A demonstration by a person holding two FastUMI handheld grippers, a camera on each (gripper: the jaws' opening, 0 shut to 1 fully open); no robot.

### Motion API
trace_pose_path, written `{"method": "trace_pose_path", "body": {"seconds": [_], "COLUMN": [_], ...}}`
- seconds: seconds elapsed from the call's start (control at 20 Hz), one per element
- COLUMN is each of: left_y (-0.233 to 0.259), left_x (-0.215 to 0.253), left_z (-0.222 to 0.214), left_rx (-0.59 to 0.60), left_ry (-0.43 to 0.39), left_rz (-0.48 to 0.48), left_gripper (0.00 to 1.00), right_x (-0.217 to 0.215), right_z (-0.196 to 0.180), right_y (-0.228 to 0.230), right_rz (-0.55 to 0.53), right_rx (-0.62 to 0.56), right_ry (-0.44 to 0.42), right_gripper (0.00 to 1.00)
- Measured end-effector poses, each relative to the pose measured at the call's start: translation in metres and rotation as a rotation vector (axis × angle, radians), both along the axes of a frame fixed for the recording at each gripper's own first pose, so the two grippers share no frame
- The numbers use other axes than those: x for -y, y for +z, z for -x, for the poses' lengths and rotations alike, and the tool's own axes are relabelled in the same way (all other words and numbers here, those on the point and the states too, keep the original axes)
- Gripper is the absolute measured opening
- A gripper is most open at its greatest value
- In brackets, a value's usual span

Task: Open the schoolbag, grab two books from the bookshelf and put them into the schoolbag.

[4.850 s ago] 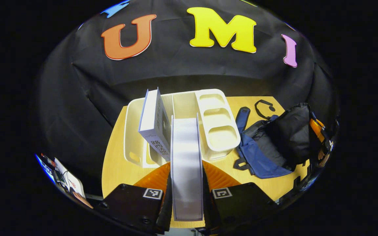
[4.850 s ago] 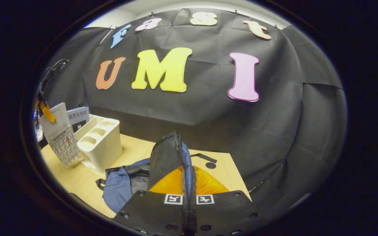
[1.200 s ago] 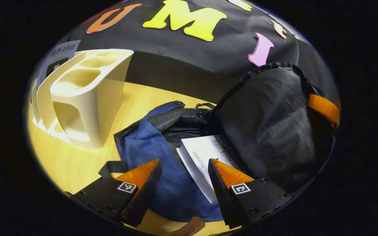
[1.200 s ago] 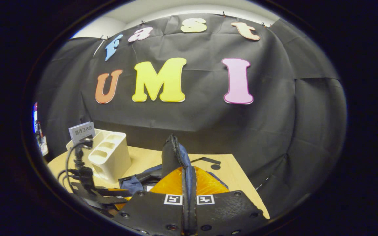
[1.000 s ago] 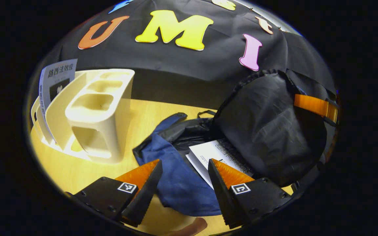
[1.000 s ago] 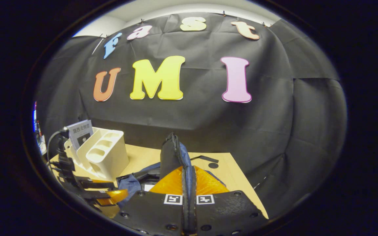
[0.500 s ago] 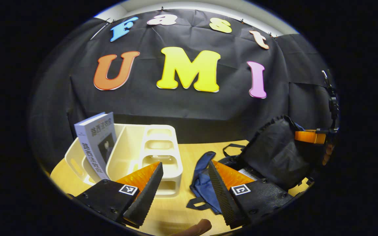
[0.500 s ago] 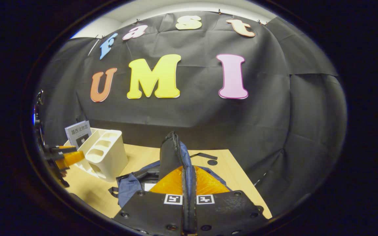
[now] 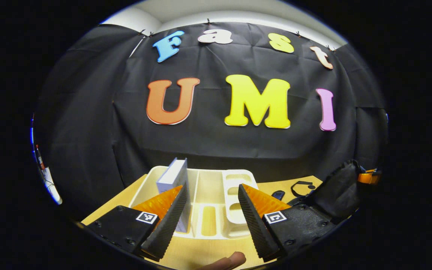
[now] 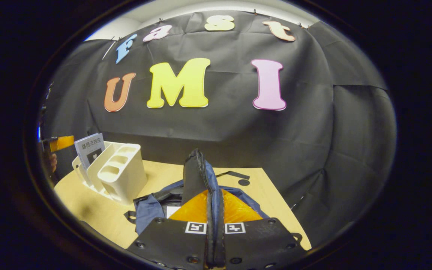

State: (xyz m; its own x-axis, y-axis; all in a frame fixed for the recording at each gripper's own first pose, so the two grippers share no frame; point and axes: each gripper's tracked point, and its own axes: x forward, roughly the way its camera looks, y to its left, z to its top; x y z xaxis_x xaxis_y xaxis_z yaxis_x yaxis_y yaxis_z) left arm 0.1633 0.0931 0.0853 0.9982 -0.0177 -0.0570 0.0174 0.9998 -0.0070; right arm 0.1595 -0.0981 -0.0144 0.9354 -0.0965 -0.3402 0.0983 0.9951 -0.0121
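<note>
Holding the schoolbag (image 10: pixel 152 208) flap (image 10: pixel 195 176) up while facing the bookshelf (image 9: pixel 216 198).
Right gripper (image 10: pixel 215 225) pinched tight on the flap edge, lifted above the bag on the wooden table (image 10: pixel 88 210). Left gripper (image 9: pixel 210 204) spread wide, holding nothing, in front of the shelf, with one book (image 9: pixel 173 178) standing in its left slot.

One book (image 9: pixel 173 177) upright in one cream bookshelf (image 9: pixel 216 187); one more book's white corner (image 10: pixel 171 211) inside one blue-and-black schoolbag (image 10: pixel 197 183). One wooden counter (image 10: pixel 96 210). Two grippers: left gripper (image 9: pixel 210 204), right gripper (image 10: pixel 213 221). One fingertip (image 9: pixel 233 259) at the bottom of the left gripper view.
</note>
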Motion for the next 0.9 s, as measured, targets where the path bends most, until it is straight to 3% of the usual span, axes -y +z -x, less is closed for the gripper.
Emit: {"method": "trace_pose_path", "body": {"seconds": [0.2, 0.45, 0.7, 0.75, 0.9], "left_y": [0.015, 0.01, 0.003, 0.0, -0.012], "left_x": [-0.035, -0.041, -0.056, -0.06, -0.055], "left_z": [-0.021, -0.069, -0.109, -0.114, -0.134], "left_rx": [-0.045, -0.152, -0.265, -0.3, -0.405], "left_ry": [0.042, 0.045, 0.079, 0.092, 0.035], "left_rz": [-0.019, -0.139, -0.151, -0.16, -0.17], "left_gripper": [0.88, 0.87, 0.85, 0.89, 0.85], "right_x": [0.0, -0.006, -0.002, -0.002, -0.005], "right_z": [-0.001, 0.006, 0.011, 0.012, 0.015], "right_y": [0.001, 0.003, -0.002, -0.004, -0.006], "right_rz": [-0.007, -0.06, -0.062, -0.064, -0.066], "right_rx": [0.007, 0.014, 0.017, 0.013, 0.012], "right_ry": [0.015, 0.05, 0.059, 0.059, 0.074], "right_gripper": [0.03, 0.03, 0.01, 0.03, 0.03]}}
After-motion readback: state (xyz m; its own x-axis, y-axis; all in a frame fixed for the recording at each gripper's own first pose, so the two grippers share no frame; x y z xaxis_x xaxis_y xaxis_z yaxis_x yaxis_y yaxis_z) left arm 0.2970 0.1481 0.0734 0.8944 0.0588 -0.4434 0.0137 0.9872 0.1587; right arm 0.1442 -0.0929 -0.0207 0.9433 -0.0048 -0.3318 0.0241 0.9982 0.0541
